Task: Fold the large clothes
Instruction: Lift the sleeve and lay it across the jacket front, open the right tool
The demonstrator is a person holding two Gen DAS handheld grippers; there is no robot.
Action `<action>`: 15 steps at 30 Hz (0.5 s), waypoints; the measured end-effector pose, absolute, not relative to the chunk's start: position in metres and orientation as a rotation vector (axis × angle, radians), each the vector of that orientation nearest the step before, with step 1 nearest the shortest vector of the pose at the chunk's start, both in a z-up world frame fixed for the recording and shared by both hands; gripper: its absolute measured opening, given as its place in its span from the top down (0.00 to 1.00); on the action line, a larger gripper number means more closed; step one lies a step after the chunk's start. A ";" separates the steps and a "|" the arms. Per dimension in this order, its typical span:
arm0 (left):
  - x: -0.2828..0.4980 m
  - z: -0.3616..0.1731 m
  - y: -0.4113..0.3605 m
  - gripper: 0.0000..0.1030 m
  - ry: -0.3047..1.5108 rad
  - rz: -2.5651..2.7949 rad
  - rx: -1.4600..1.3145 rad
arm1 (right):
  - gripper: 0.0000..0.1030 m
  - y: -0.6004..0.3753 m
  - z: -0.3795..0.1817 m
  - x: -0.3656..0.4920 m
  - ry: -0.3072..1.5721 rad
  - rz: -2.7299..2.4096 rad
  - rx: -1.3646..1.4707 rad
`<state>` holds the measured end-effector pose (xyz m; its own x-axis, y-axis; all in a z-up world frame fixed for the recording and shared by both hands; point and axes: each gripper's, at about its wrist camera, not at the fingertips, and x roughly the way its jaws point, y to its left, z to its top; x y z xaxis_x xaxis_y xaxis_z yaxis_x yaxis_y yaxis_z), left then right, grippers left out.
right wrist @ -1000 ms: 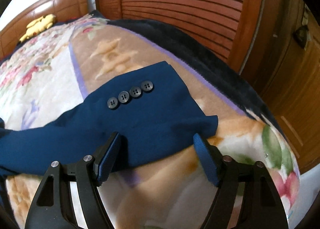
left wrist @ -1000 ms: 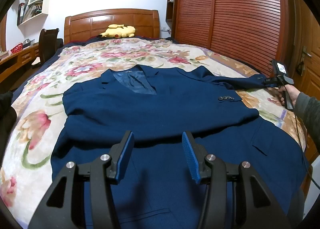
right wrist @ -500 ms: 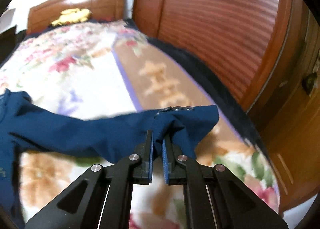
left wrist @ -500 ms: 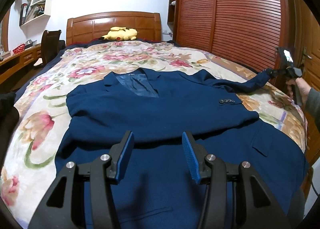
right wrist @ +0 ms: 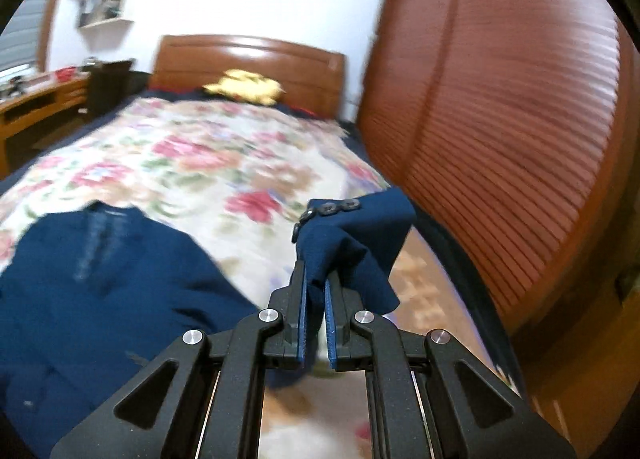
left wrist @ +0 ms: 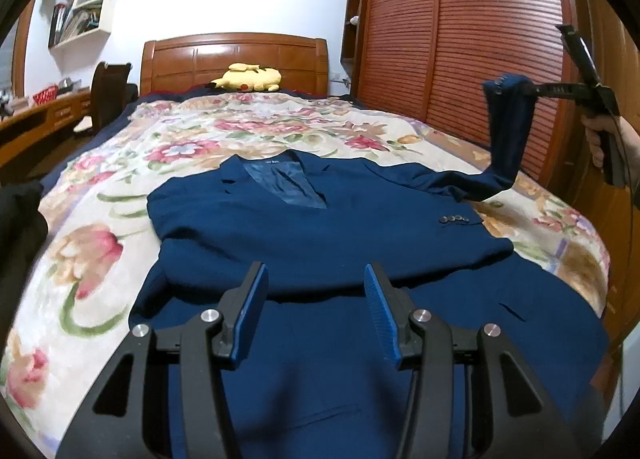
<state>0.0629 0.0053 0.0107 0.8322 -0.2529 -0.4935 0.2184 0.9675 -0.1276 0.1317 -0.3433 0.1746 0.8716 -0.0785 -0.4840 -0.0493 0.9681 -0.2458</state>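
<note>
So the dark navy blue suit jacket point(left wrist: 320, 235) is lying spread out, front up, on the bed with the cream floral blanket point(left wrist: 132, 163), collar toward the far wooden headboard point(left wrist: 236, 59) and hem at the near edge. One sleeve is already folded across the chest, its cuff with four small dark buttons point(left wrist: 453, 219) resting on the right side of the jacket.

The right gripper point(right wrist: 316, 283) has its blue-padded fingers pressed nearly together, pinching the cuff of the other navy sleeve point(right wrist: 360, 235). That cuff is up in the air over the right side of the bed, in front of the reddish-brown slatted wardrobe doors point(left wrist: 460, 43), and the sleeve hangs down from it to the shoulder still on the blanket. A person's hand point(left wrist: 600, 139) holds that gripper's handle at the far right.

The left gripper point(left wrist: 316, 311) sits over the near lower part of the jacket with its fingers spread and nothing between them.

There's a yellow plush toy point(left wrist: 248, 79) up by the headboard, and white wall shelves point(left wrist: 84, 7) far left.
</note>
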 end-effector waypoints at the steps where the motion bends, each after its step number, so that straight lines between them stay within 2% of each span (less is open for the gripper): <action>1: 0.063 0.011 0.008 0.52 0.530 -0.243 -0.071 | 0.95 -0.334 0.177 0.131 0.506 0.002 -0.253; 15: 0.052 0.015 0.043 0.52 0.513 -0.177 -0.098 | 0.95 -0.180 0.175 0.110 0.442 0.292 -0.309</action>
